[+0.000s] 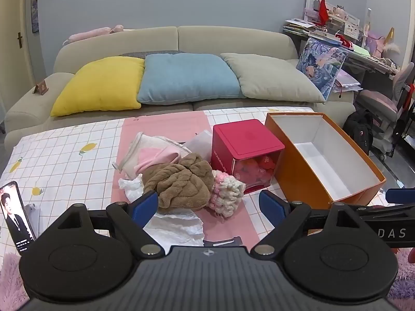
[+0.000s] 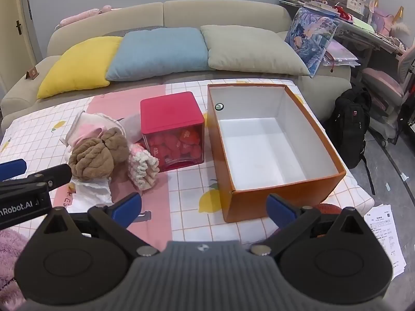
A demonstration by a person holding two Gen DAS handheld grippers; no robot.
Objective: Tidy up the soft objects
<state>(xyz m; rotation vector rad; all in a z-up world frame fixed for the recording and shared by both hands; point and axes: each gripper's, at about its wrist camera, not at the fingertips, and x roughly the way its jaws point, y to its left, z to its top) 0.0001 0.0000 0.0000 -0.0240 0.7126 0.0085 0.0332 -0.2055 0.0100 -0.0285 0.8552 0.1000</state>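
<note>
On checked tablecloth (image 1: 64, 160), brown towel (image 1: 179, 181) lies just beyond left tongs (image 1: 208, 207), both tongs spread apart.

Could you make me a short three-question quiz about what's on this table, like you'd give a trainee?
1. True or false: the orange box already holds some of the soft things.
2. Which thing stands between the soft pile and the orange box?
A. a phone
B. the red cube
C. a backpack
3. Fill in: the jaws of the left gripper and the right gripper are both ____.

Key
1. False: its white inside is bare.
2. B. The brown cloth and the pink-and-cream knit lie left of it, the box right of it.
3. Open, with nothing between them.
</note>
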